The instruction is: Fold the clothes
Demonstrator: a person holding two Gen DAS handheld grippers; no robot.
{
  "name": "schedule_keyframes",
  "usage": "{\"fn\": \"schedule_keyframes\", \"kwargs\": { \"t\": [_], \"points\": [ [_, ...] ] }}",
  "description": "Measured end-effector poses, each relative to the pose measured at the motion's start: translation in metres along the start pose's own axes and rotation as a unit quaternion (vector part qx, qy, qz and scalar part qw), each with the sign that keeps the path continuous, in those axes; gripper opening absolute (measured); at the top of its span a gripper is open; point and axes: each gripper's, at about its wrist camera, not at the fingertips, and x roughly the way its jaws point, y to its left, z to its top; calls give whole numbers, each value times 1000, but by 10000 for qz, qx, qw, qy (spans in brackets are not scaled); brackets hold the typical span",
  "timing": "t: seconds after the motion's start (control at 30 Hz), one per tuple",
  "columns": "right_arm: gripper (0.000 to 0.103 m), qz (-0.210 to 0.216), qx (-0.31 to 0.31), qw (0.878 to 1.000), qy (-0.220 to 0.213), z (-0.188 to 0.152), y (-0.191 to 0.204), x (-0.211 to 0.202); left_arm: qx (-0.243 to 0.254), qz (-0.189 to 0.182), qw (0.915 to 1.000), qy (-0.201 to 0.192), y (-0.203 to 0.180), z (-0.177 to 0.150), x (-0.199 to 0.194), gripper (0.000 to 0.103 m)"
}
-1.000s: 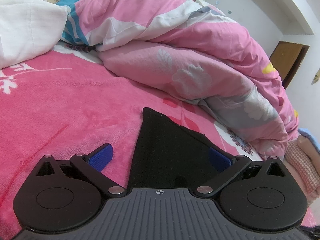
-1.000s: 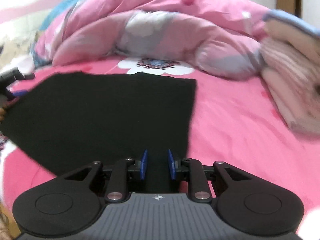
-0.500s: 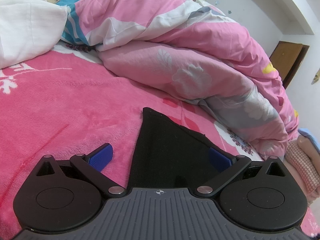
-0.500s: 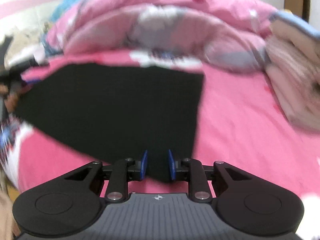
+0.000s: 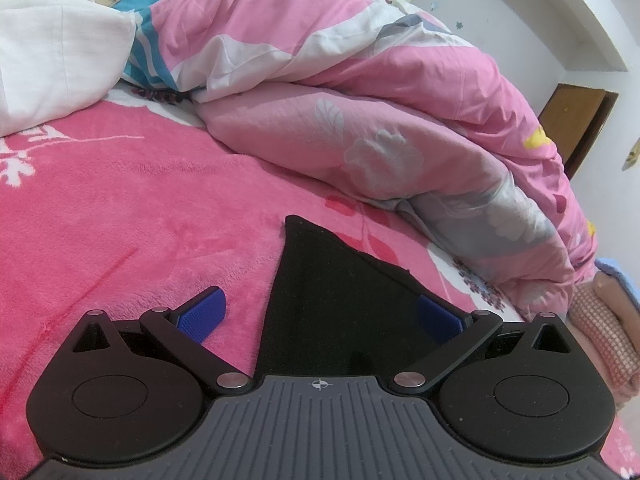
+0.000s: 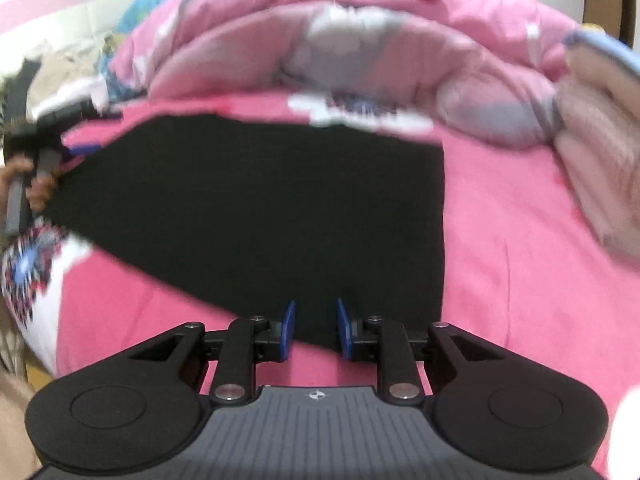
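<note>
- A black garment (image 6: pixel 280 216) is lying spread flat on a pink fleece blanket (image 6: pixel 512 280) that is covering a bed, with a rumpled pink floral duvet (image 5: pixel 360 120) heaped behind it toward twelve o'clock.
- In the right wrist view, the garment's long axis is running crosswise, from about nine o'clock to three o'clock, with a straight edge on its three o'clock side.
- The right gripper (image 6: pixel 316 330) is sitting at the garment's near hem, at six o'clock of the cloth, with the fabric lying straight ahead of the fingers toward twelve o'clock.
- Its two blue pads (image 6: pixel 288 330) are standing a narrow gap apart with the hem's edge between them; whether they are actually pinching cloth cannot be told, since the view is blurred.
- The left gripper (image 5: pixel 320 316) is hovering over the garment's far left end, its blue fingers (image 5: pixel 202 314) spread wide and grasping nothing, a pointed corner of the cloth reaching out ahead toward twelve o'clock.
- In the right wrist view, that left gripper is showing at nine o'clock, held in a hand (image 6: pixel 16 178) by the cloth's left end.
- Judging by this, each gripper is nearest its own end, and the coming fold is depending on the hem travelling toward twelve o'clock.
- A folded checked pink cloth (image 5: pixel 600 340) is lying well apart at three o'clock.
</note>
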Motion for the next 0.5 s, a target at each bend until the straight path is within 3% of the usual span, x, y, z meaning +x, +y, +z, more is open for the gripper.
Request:
{"fn": "schedule_keyframes", "kwargs": {
  "t": [0.1, 0.17, 0.37, 0.5],
  "points": [
    [24, -8, 56, 9998, 215, -5, 1, -18, 29, 29, 10000, 11, -1, 0, 0, 103],
    [24, 34, -23, 9999, 130, 6, 4, -22, 32, 32, 10000, 10, -1, 0, 0, 103],
    [24, 1228, -284, 9890, -771, 58, 47, 11, 10, 3, 10000, 6, 0, 1, 0, 103],
    [23, 1796, -365, 9826, -303, 52, 72, 42, 3, -6, 10000, 8, 1, 1, 0, 103]
  ]
}}
